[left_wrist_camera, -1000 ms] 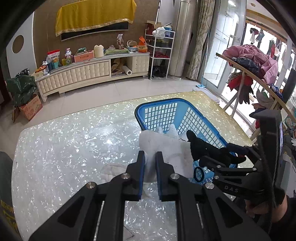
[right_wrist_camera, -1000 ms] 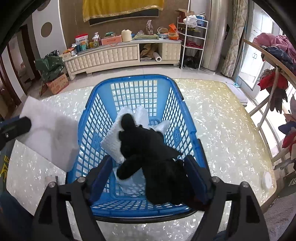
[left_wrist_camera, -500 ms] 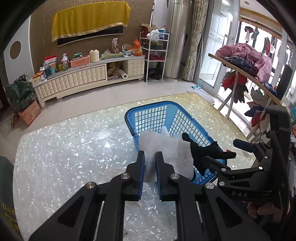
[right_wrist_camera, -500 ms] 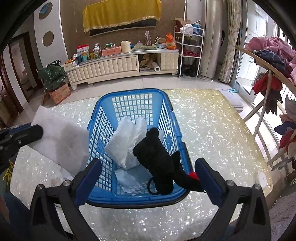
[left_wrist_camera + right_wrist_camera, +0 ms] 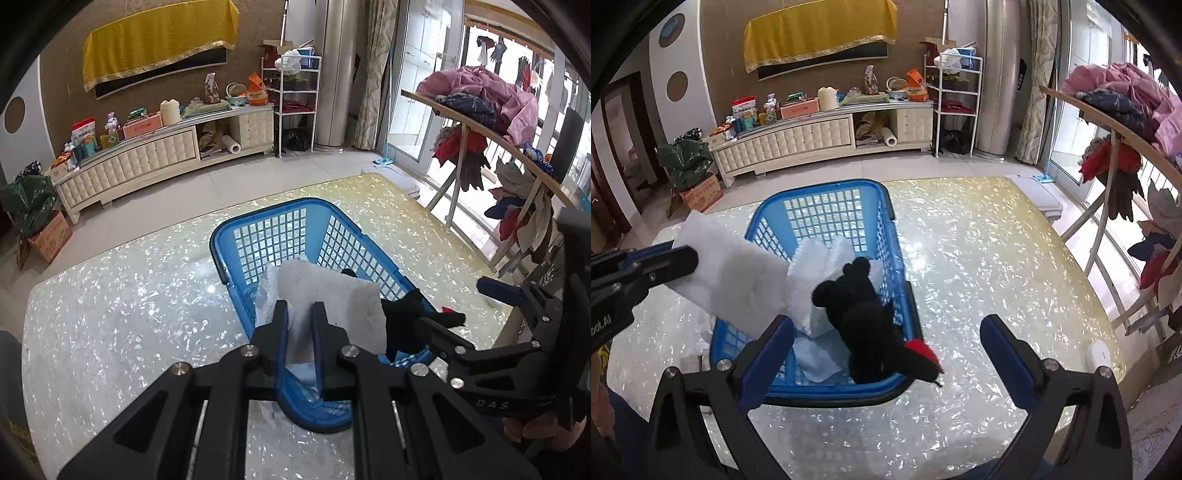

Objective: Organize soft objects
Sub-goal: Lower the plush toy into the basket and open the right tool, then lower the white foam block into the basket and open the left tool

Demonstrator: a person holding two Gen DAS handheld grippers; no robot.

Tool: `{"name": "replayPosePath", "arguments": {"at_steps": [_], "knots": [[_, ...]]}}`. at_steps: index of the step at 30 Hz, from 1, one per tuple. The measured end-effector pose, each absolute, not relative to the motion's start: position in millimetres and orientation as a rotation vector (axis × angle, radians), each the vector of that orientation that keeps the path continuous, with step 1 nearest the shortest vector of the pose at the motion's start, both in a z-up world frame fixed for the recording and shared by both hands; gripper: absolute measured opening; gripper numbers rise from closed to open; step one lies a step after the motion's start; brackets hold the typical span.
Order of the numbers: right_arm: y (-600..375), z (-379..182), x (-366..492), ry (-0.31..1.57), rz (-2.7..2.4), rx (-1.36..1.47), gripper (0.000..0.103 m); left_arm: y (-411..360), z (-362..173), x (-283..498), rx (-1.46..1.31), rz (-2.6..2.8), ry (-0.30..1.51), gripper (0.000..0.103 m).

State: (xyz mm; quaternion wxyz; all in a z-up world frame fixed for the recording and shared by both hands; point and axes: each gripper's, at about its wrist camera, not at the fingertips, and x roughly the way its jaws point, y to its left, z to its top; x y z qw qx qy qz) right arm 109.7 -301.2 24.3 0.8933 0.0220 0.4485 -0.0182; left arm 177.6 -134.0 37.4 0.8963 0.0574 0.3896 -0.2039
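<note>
The right gripper [image 5: 886, 336] is now spread wide and pulled back, the black plush toy [image 5: 864, 317] released into the blue basket [image 5: 827, 206]; the left gripper [image 5: 298, 319] carries the white cloth [image 5: 332, 299] over it.

Matte black angular frames on both, skeleton-cut with triangular openings. Left claw [image 5: 298, 314]: silver round screws along the linkage, blue pads lining the black fingers [image 5: 279, 332]. Right claw [image 5: 886, 343]: broad blue pads, silver screws behind them, white "DAS" lettering on the frame. Bare skin of the gripping hand [image 5: 532, 430] beneath it.
</note>
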Motion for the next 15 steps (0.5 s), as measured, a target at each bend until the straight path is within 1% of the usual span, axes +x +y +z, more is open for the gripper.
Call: {"name": "replayPosePath", "arguments": {"at_steps": [7,15], "knots": [[-316.2,17.4,111.8,0.938,-0.042,0.087,0.101,-149.8,33.6,206.4,0.167,-0.414,0.817,0.011],[-324.2,10.1,118.9,0.947,-0.032,0.113,0.101,-166.6,9.8,241.5,0.184,-0.416,0.882,0.011]]}}
